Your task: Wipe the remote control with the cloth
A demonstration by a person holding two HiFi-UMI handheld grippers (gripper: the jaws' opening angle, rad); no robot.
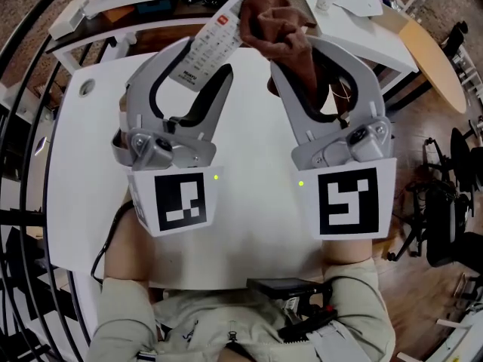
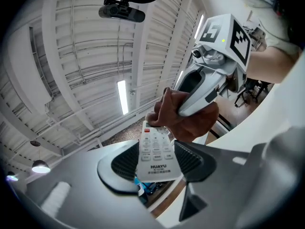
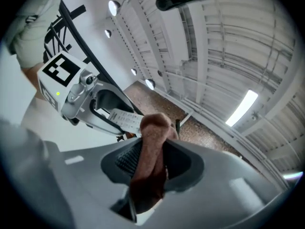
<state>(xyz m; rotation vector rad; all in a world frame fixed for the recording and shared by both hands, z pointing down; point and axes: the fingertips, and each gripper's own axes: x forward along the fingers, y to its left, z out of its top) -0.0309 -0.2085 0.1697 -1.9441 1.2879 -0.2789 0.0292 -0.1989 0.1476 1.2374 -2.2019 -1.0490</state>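
My left gripper (image 1: 198,80) is shut on the lower end of a white remote control (image 1: 210,42), held up above the white table (image 1: 90,202) with its button side facing me. In the left gripper view the remote (image 2: 156,152) sits clamped between the ribbed pads of my left gripper (image 2: 155,162). My right gripper (image 1: 302,78) is shut on a brown cloth (image 1: 279,21). The bunched cloth (image 2: 183,116) lies against the far end of the remote near its red button. In the right gripper view the cloth (image 3: 151,151) stands squeezed in my right gripper (image 3: 151,165), with the remote (image 3: 125,119) just behind it.
A dark desk (image 1: 151,10) with cluttered trays stands beyond the table's far edge. White sheets and a pale wooden board (image 1: 430,59) lie at the upper right. Black chairs (image 1: 453,202) stand on the wooden floor to the right. A black railing (image 1: 23,127) curves along the left.
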